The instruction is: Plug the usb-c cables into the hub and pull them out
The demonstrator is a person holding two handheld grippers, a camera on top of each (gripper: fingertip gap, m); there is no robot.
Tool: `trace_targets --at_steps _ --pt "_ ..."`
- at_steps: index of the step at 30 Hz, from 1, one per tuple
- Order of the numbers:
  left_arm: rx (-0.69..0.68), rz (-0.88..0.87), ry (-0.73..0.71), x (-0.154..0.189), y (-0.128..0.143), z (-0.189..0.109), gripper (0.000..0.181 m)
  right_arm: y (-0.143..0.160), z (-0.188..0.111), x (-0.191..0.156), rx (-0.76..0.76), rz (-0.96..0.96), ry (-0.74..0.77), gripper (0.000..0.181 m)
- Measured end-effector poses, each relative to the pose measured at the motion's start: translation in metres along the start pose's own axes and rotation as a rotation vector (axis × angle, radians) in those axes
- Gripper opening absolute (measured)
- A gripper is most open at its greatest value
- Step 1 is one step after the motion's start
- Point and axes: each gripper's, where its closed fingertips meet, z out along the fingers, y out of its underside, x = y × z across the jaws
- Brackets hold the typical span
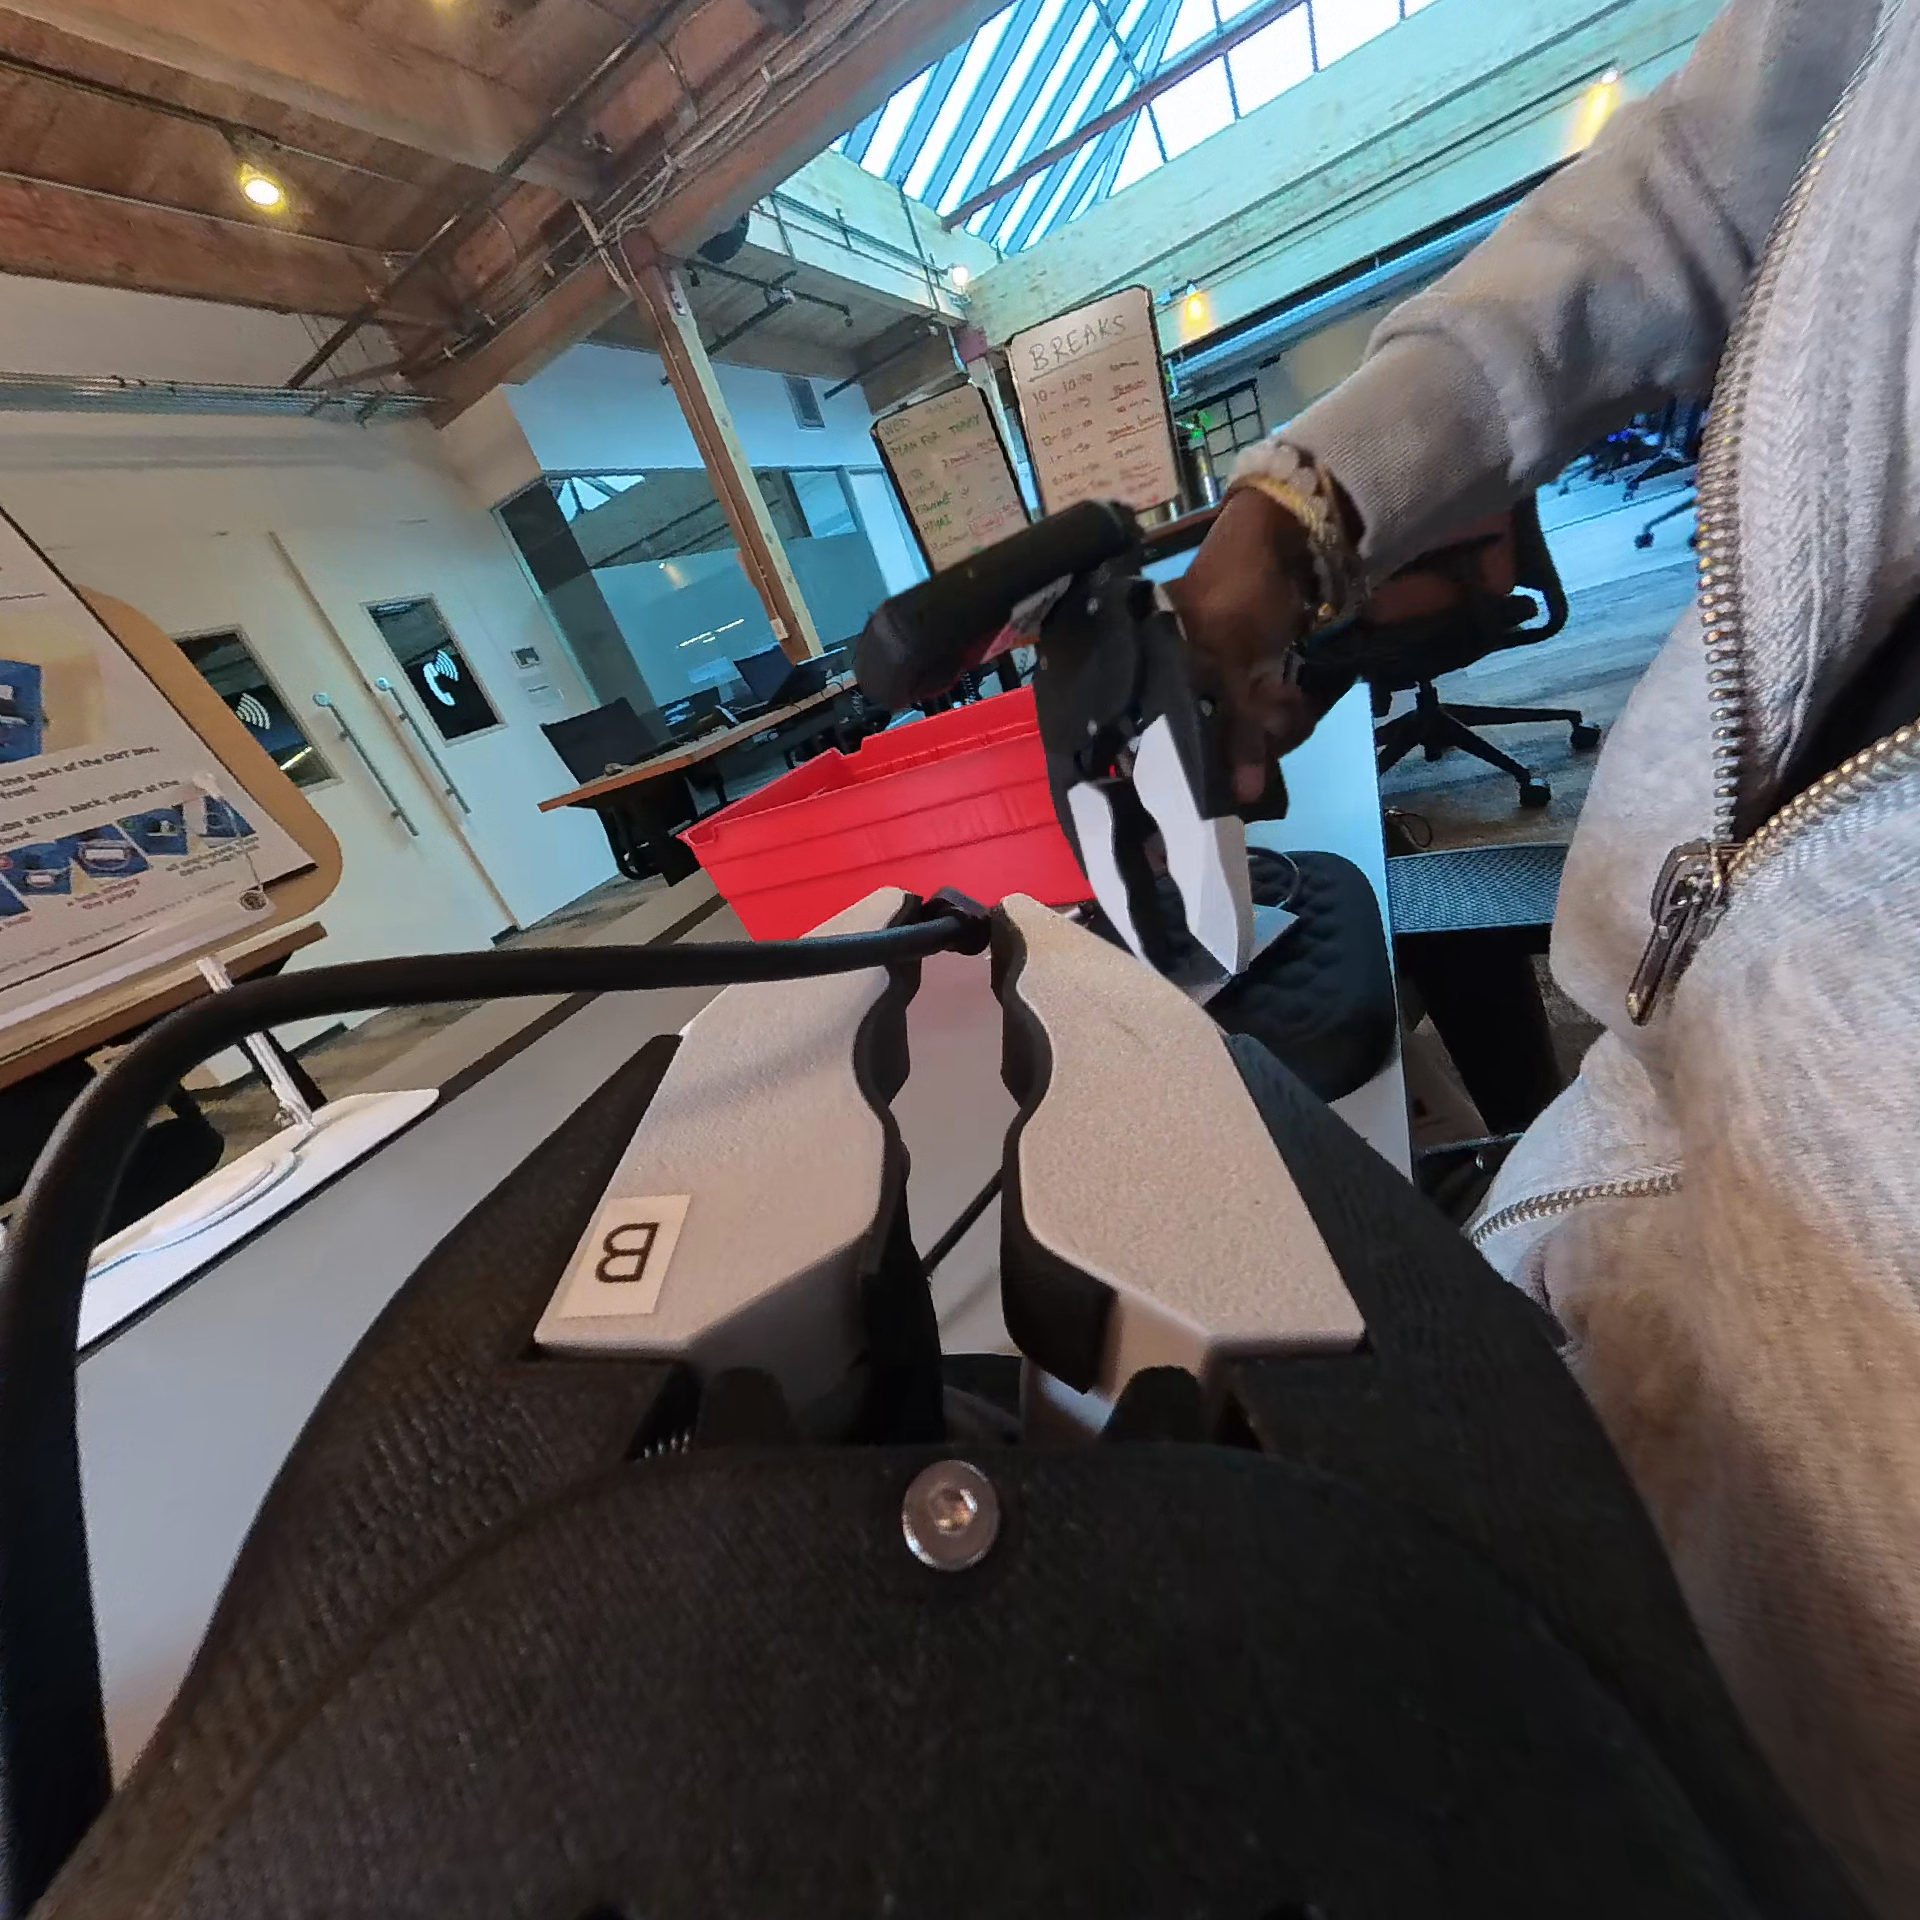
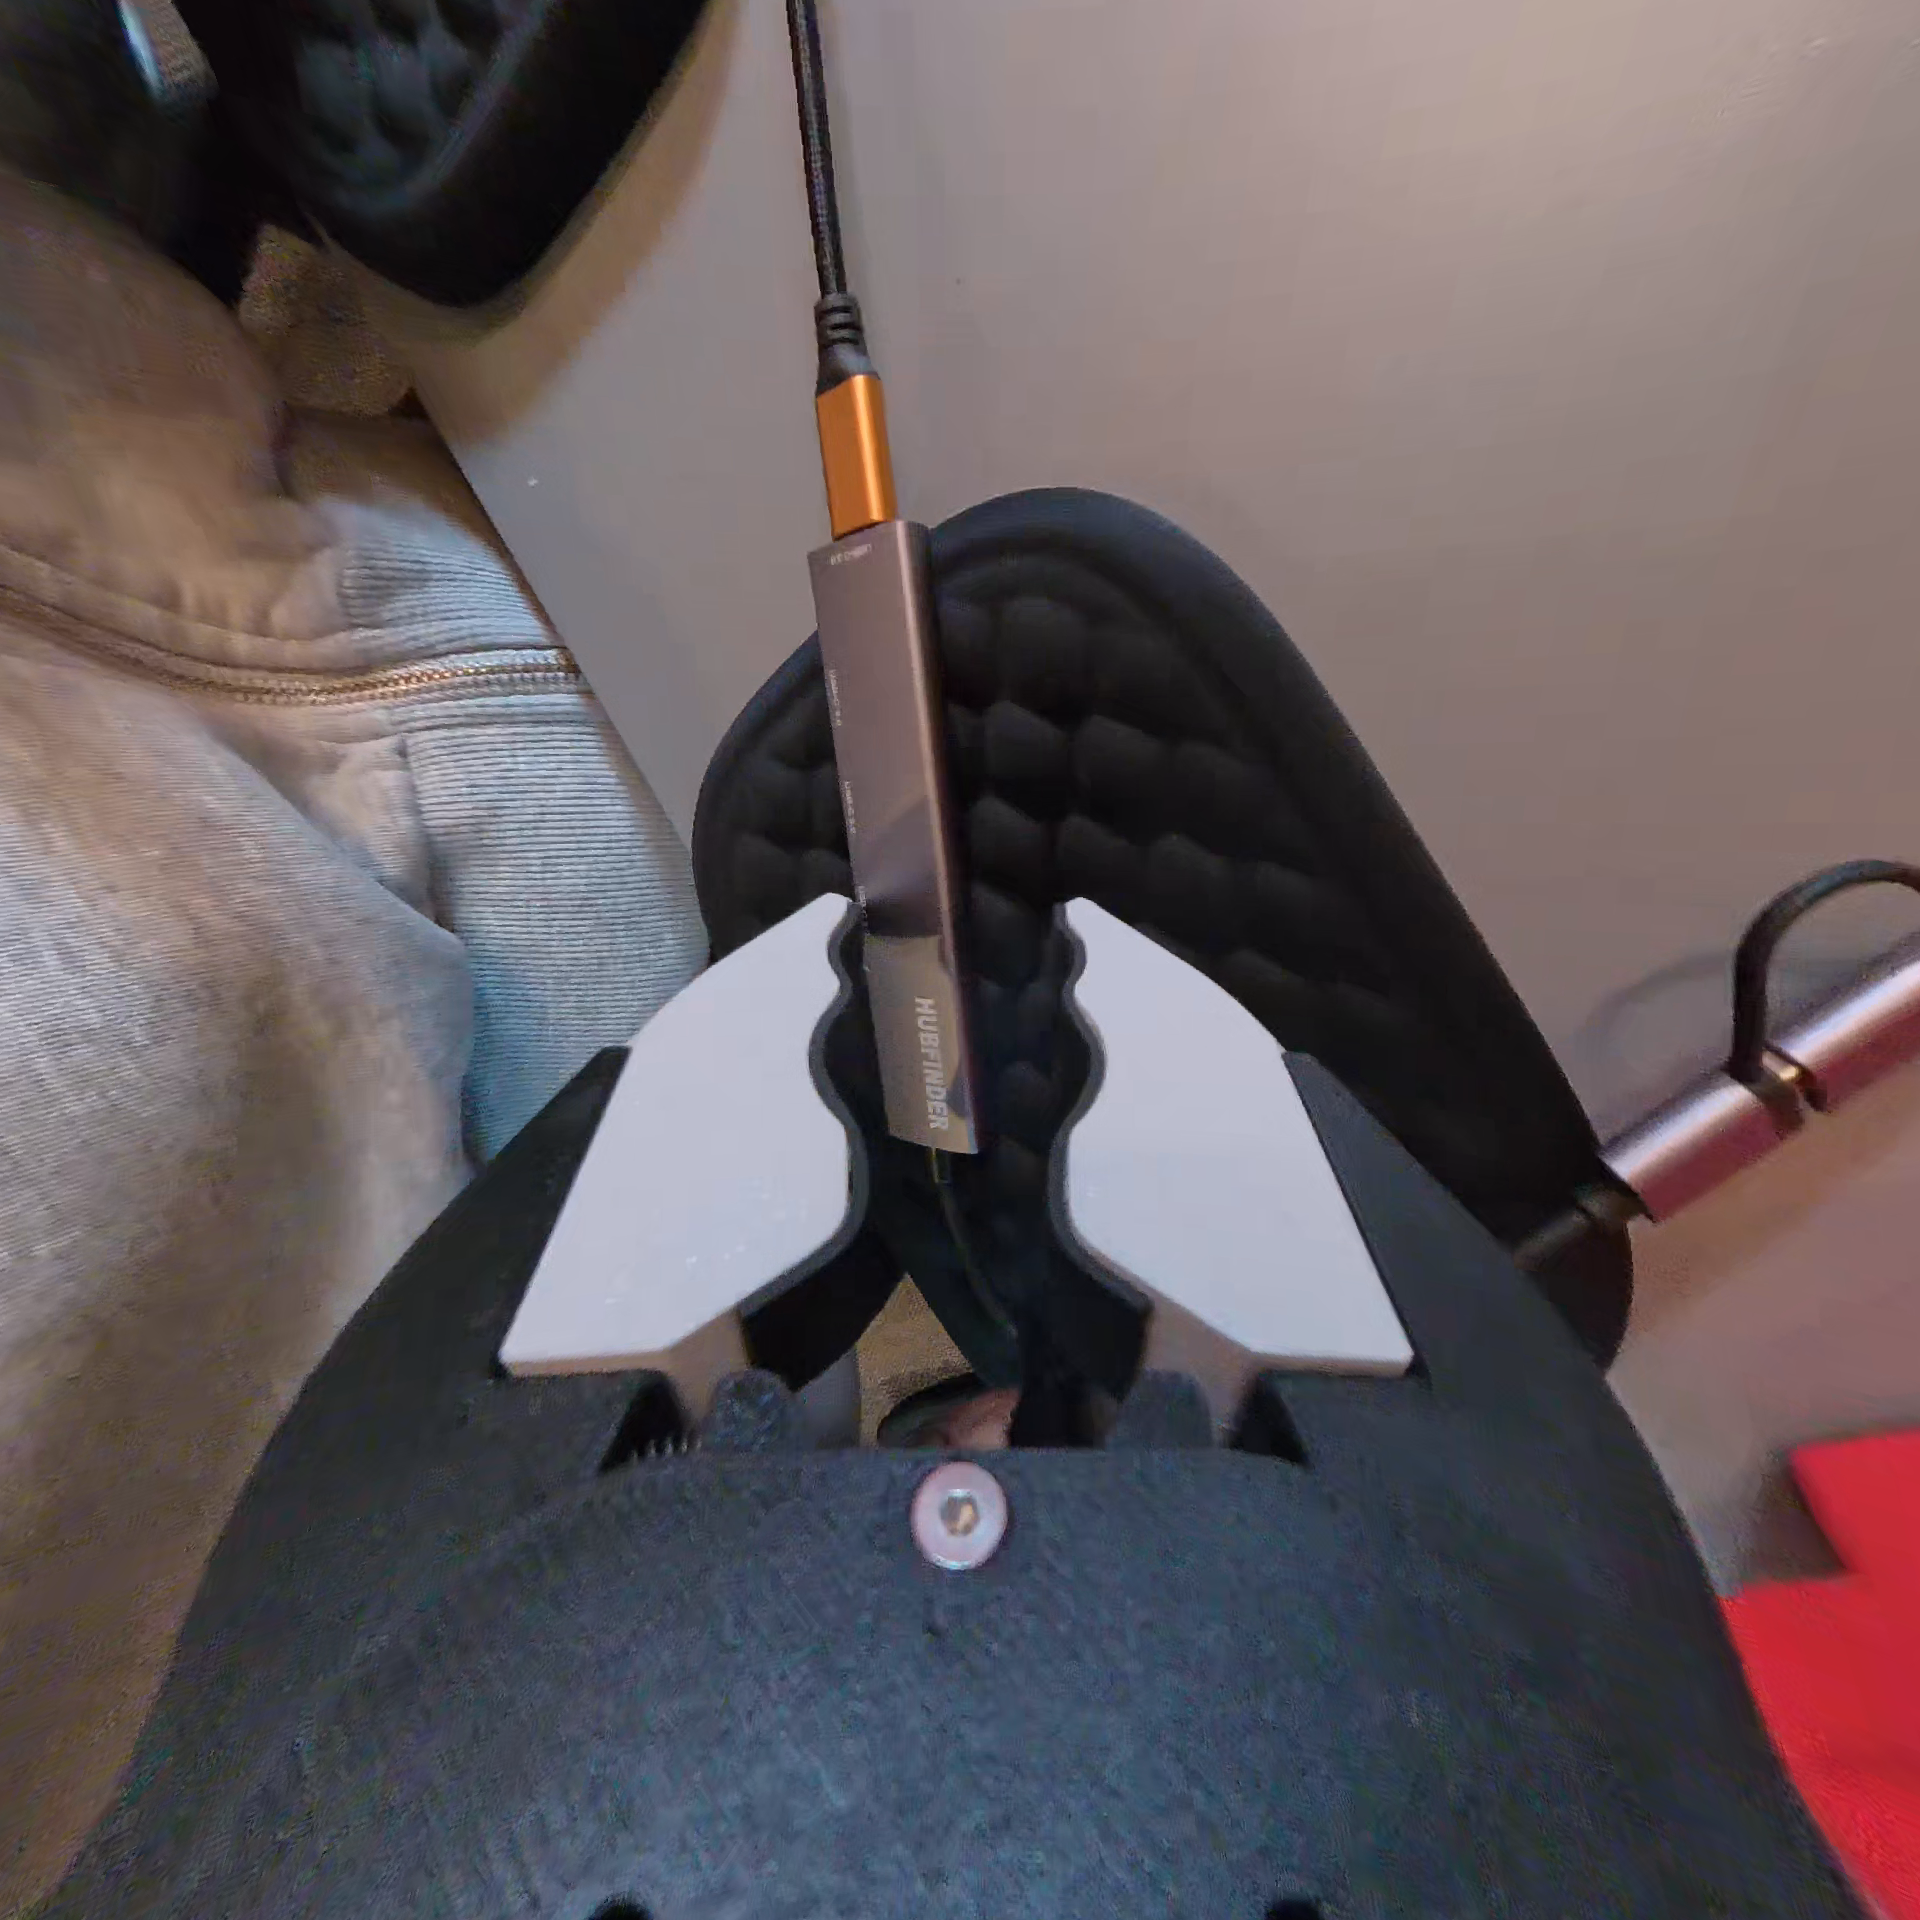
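In the right wrist view, my right gripper (image 2: 961, 914) is closed around a slim grey hub (image 2: 899, 790), which sits askew against the left pad. An orange-collared usb-c plug (image 2: 857, 457) sits in the hub's far end. Its braided black cable (image 2: 816, 156) runs up out of frame. In the left wrist view, my left gripper (image 1: 961, 920) is shut on a black cable (image 1: 520, 971) at its fingertips, and the cable loops away to the left. I cannot tell whether it is the same cable. The right gripper (image 1: 1184, 951) also shows there, pointing down, just right of my left fingertips.
A black quilted wrist rest (image 2: 1195, 779) lies under the hub on the grey table (image 2: 1455, 416). A second grey hub (image 2: 1766, 1081) with a black cable loop (image 2: 1756, 935) lies to the right. A red bin (image 1: 883, 831) stands behind the grippers. A sign stand (image 1: 135, 790) is at the left. A person's grey hoodie (image 2: 260, 831) is close by. The tips of one gripper are about 20 cm away from the tips of the other.
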Motion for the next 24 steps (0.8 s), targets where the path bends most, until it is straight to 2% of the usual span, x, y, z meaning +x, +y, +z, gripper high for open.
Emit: trace_targets --at_steps 4,7,9,11,12,13,15,17,21,24 --pt "-0.001 0.004 -0.001 0.0 0.0 0.0 0.012 -0.002 0.002 -0.002 0.005 0.013 -0.071 0.028" --pt "0.005 0.005 -0.005 0.0 0.0 0.0 0.012 -0.005 -0.001 -0.001 0.05 -0.082 0.034 0.017" --pt "0.016 0.001 -0.013 -0.002 -0.002 0.0 0.012 -0.012 -0.008 0.002 0.066 -0.244 0.264 0.013" --pt "0.025 -0.003 -0.017 -0.003 -0.003 -0.001 0.012 -0.027 -0.033 0.026 0.055 -0.501 0.703 0.011" --pt "0.031 -0.004 -0.02 -0.003 -0.004 -0.001 0.012 -0.031 -0.043 0.033 0.027 -0.618 0.874 0.011" --pt "0.037 -0.004 -0.023 -0.004 -0.004 -0.002 0.012 -0.027 -0.039 0.033 -0.006 -0.672 0.924 0.011" --pt "0.042 -0.003 -0.027 -0.004 -0.005 -0.002 0.012 -0.018 -0.024 0.031 0.005 -0.66 0.916 0.009" --pt "0.044 0.0 -0.03 -0.004 -0.005 -0.002 0.012 -0.017 -0.022 0.028 0.034 -0.683 0.923 0.009" --pt "0.03 0.004 -0.021 -0.003 -0.003 -0.001 0.012 -0.016 -0.02 0.029 0.116 -0.409 0.676 0.009" --pt "0.02 0.0 -0.016 -0.002 -0.002 0.0 0.012 -0.013 -0.01 0.037 0.044 -0.308 0.54 0.01"
